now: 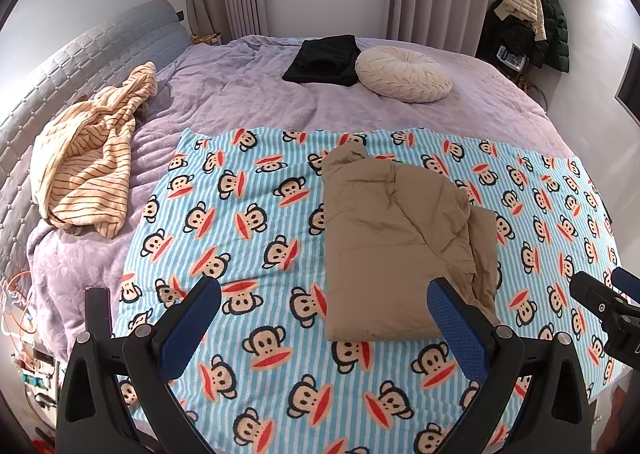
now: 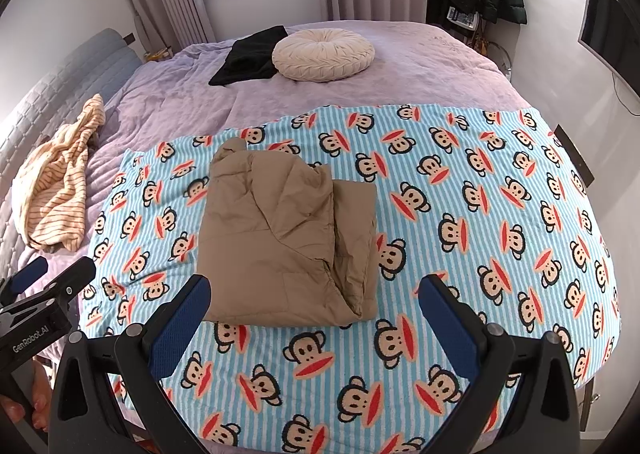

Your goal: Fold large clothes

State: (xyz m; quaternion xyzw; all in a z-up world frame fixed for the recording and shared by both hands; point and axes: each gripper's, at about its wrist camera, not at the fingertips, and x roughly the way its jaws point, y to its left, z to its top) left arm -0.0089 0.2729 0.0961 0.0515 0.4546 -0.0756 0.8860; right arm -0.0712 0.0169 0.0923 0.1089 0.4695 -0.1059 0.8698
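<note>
A tan puffy jacket (image 1: 400, 246) lies folded into a rough rectangle on the blue striped monkey-print blanket (image 1: 248, 221); it also shows in the right wrist view (image 2: 280, 242). My left gripper (image 1: 324, 294) is open and empty, held above the blanket just in front of the jacket's near edge. My right gripper (image 2: 316, 290) is open and empty, also in front of the jacket's near edge. The right gripper shows at the right edge of the left wrist view (image 1: 604, 294). The left gripper shows at the left edge of the right wrist view (image 2: 48, 278).
A striped cream garment (image 1: 88, 157) lies crumpled at the bed's left by the grey headboard (image 1: 60, 65). A folded black garment (image 1: 324, 59) and a round cream cushion (image 1: 404, 71) sit at the far side on the purple bedspread (image 1: 240, 93). Coats hang at the back right (image 1: 528, 13).
</note>
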